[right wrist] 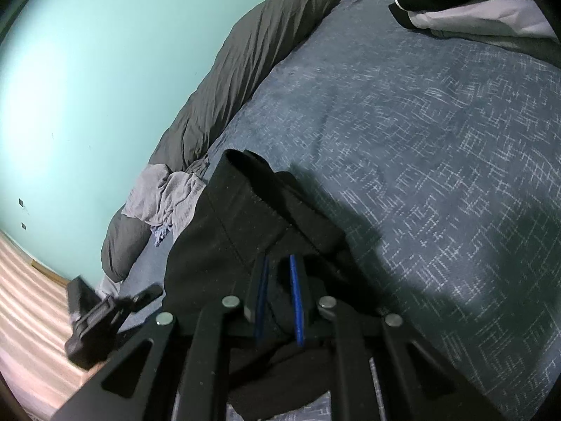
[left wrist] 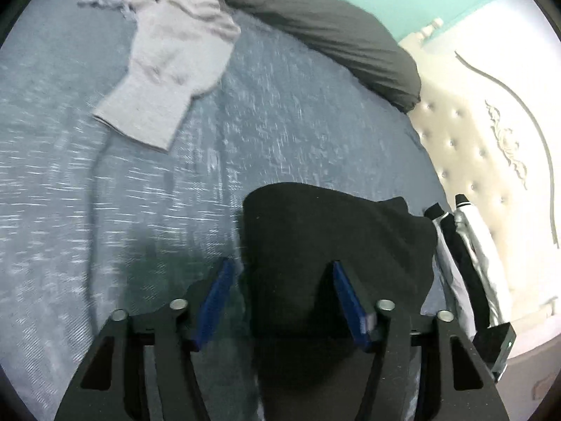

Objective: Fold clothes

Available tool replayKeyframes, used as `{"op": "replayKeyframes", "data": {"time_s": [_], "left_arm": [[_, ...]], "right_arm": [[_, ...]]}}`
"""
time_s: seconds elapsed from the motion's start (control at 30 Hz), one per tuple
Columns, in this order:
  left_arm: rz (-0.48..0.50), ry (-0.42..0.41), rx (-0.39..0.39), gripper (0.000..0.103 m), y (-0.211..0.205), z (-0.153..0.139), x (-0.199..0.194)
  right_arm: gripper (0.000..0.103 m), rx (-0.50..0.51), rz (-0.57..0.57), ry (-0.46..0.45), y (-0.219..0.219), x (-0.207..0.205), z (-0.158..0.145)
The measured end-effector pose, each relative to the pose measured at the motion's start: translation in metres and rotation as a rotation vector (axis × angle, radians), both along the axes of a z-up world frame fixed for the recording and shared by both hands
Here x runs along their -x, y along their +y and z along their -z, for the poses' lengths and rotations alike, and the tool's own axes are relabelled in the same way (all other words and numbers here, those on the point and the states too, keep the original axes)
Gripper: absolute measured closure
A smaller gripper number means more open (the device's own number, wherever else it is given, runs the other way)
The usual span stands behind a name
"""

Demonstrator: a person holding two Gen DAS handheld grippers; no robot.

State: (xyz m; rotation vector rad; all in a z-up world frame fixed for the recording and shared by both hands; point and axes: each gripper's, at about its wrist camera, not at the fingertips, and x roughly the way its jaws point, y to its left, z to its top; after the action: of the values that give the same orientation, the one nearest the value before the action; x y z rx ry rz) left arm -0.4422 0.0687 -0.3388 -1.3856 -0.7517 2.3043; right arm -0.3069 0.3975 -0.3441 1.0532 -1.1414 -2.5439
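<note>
Your right gripper [right wrist: 278, 293] has its fingers pinched nearly together on the black garment [right wrist: 245, 217], a fold of the cloth caught between the blue pads; the hemmed edge runs away from you, up and to the left, so that is its long axis in this view. Your left gripper [left wrist: 280, 293] stands released, fingers wide apart, with the same black garment [left wrist: 333, 238] bunched just ahead and spilling between them toward the right finger — it is the nearer hand to that free mass. The cloth looks soft, matte and thick, likely to sag where unsupported. It rests on the bed [left wrist: 245, 133], whose blue cover is woven with pale flecks. A grey garment [left wrist: 168, 56] lies crumpled well beyond, by the dark duvet [left wrist: 333, 24] — more folded clothes [right wrist: 455, 10] sit near the headboard.
</note>
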Motion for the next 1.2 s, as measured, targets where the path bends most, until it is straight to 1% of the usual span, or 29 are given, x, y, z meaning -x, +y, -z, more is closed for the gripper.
{"op": "replayKeyframes", "data": {"time_s": [0.07, 0.1, 0.23, 0.33, 0.5, 0.57, 0.63, 0.7, 0.73, 0.9, 0.97, 1.0, 1.1, 1.2], "left_arm": [[-0.002, 0.003, -0.01, 0.063, 0.002, 0.0, 0.008], [-0.004, 0.007, -0.011, 0.07, 0.003, 0.0, 0.011], [-0.028, 0.01, 0.013, 0.078, 0.005, -0.004, 0.026], [-0.056, 0.013, 0.032, 0.079, 0.0, -0.003, 0.034], [-0.047, 0.03, 0.02, 0.079, -0.007, -0.011, 0.018], [-0.023, 0.02, 0.005, 0.073, -0.011, -0.01, 0.011], [-0.009, 0.006, 0.012, 0.059, -0.015, -0.009, 0.003], [-0.002, -0.008, -0.005, 0.05, -0.019, -0.006, -0.006], [0.001, -0.014, -0.016, 0.048, -0.021, -0.005, -0.011], [0.035, -0.046, -0.067, 0.046, -0.02, 0.006, -0.042], [0.051, -0.057, -0.084, 0.044, -0.016, 0.012, -0.052], [0.058, -0.063, -0.092, 0.04, -0.015, 0.014, -0.057], [0.063, -0.068, -0.118, 0.039, -0.013, 0.021, -0.067], [0.064, -0.068, -0.126, 0.038, -0.013, 0.022, -0.07]], "right_arm": [[0.092, 0.003, -0.002, 0.001, 0.0, 0.0, 0.0], [0.092, 0.003, -0.004, 0.001, 0.0, 0.0, 0.0], [0.092, -0.016, -0.015, 0.002, -0.002, 0.001, 0.0], [0.092, -0.014, -0.019, 0.0, -0.001, 0.002, 0.002], [0.092, -0.006, -0.015, -0.002, -0.001, 0.003, 0.002], [0.092, 0.012, -0.011, -0.003, 0.001, 0.003, 0.003], [0.092, 0.028, -0.003, -0.005, 0.002, 0.002, 0.003], [0.089, 0.039, 0.004, -0.005, 0.003, 0.0, 0.002], [0.089, 0.041, 0.009, -0.007, 0.002, 0.0, 0.0], [0.089, 0.032, 0.013, 0.003, 0.0, -0.005, -0.008], [0.089, 0.025, 0.008, 0.001, -0.001, -0.007, -0.009], [0.089, 0.023, 0.007, 0.002, -0.001, -0.009, -0.009], [0.089, 0.021, 0.011, 0.001, 0.0, -0.014, -0.009], [0.089, 0.038, 0.027, 0.0, 0.004, -0.02, -0.007]]}}
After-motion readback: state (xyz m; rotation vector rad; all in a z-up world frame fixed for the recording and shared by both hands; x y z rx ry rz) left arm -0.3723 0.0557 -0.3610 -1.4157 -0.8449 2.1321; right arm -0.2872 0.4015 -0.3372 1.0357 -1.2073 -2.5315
